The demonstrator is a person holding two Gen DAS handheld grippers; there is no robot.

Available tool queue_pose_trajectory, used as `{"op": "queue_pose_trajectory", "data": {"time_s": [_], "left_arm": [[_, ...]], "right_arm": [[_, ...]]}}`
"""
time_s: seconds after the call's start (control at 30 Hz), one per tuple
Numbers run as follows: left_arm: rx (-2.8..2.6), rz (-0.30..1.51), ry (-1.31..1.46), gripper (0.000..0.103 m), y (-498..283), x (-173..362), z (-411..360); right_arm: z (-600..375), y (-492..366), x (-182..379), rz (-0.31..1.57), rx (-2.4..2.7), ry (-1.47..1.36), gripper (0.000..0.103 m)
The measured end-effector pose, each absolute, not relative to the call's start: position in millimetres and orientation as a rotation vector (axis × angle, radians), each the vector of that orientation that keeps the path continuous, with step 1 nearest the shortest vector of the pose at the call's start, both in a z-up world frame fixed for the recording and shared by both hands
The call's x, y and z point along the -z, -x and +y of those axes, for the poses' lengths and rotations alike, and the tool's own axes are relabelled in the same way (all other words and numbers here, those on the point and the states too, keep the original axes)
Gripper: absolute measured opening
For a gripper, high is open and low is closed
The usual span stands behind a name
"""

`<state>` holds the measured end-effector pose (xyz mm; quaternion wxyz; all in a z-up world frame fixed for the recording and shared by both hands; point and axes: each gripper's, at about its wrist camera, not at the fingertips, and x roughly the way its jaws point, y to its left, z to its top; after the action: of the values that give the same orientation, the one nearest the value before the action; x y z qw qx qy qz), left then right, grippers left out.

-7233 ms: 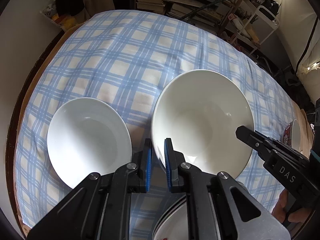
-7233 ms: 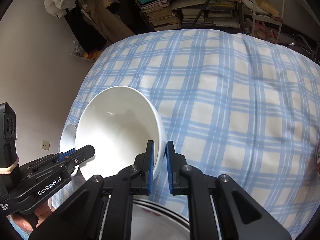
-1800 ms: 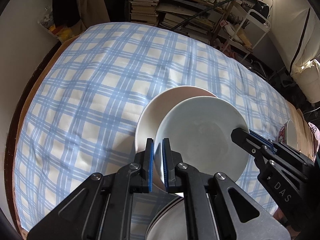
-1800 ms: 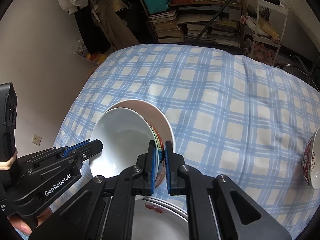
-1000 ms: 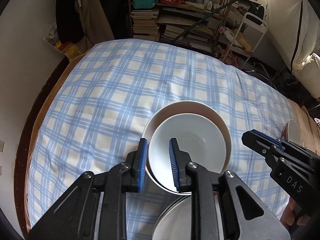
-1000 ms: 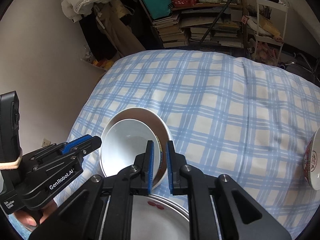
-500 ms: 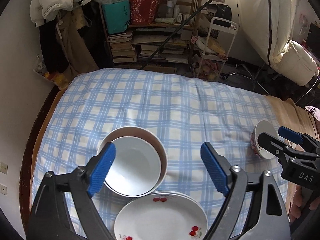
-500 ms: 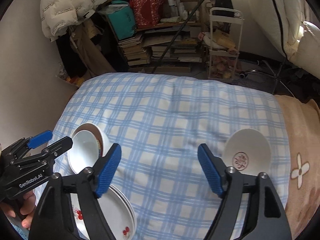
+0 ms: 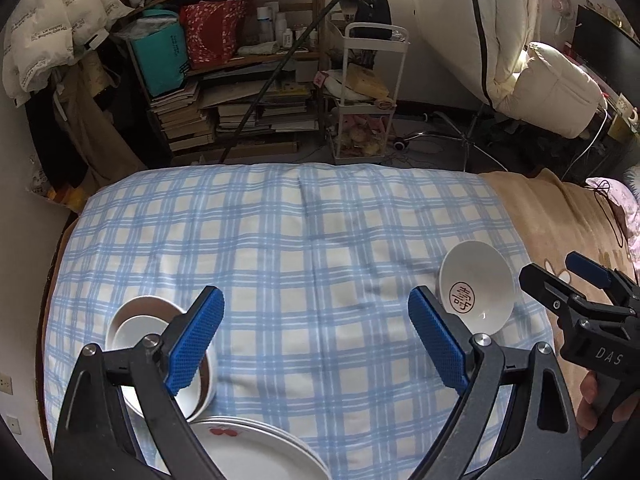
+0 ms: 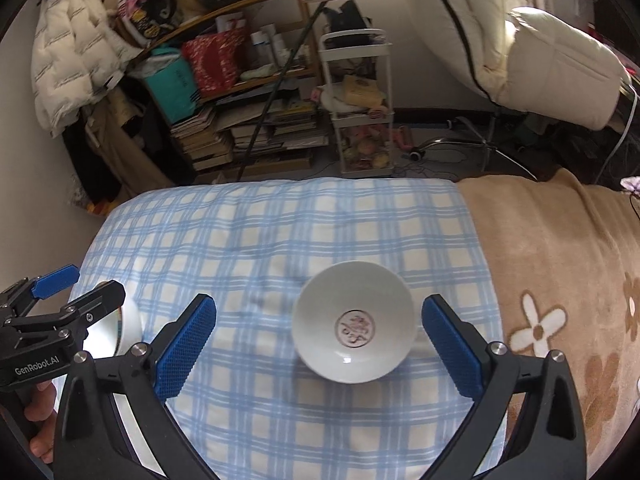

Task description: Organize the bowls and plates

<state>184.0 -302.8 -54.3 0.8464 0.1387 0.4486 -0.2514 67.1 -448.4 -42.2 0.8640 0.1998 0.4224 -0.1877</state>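
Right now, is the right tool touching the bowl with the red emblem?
Apart. The right wrist view shows checked cloth between the opening right tool and the bowl.

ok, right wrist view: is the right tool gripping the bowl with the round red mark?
No, the bowl with the round red mark sits free on the checked cloth, the right tool opening, pads clear of it.

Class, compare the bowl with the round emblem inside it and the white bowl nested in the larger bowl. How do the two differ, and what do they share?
The emblem bowl stands alone on the checked cloth; the nested white bowl sits inside a larger bowl.
The emblem bowl bears a round dark mark at its bottom; the nested white bowl looks plain inside.
The emblem bowl is in full view; a gripper finger partly hides the nested one.
Both are white, round and upright.
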Motion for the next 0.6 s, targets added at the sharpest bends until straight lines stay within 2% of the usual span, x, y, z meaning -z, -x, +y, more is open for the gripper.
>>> {"op": "queue_pose_trajectory", "data": {"time_s": [0.17,0.4,0.47,0.53,0.6], "left_arm": [[0.552,0.969,-0.322,0.092,-185.0,75.1,-330.6],[0.575,1.025,-0.343,0.092,-185.9,108.0,-362.6],[0.582,1.035,-0.358,0.092,-185.4,117.9,-372.8],[0.590,1.051,-0.372,0.092,-184.9,127.6,-382.1],[0.597,1.066,-0.384,0.092,-184.5,136.4,-390.7]], "right_arm": [[-474.7,-60.7,62.2,0.929,0.426,-0.476,0.103],[-493.7,-59.0,89.5,0.974,0.442,-0.495,0.094],[-497.3,-59.7,97.9,0.986,0.434,-0.496,0.089],[-500.0,-60.8,106.4,1.002,0.425,-0.508,0.077],[-502.7,-64.1,116.9,1.027,0.409,-0.520,0.069]]}}
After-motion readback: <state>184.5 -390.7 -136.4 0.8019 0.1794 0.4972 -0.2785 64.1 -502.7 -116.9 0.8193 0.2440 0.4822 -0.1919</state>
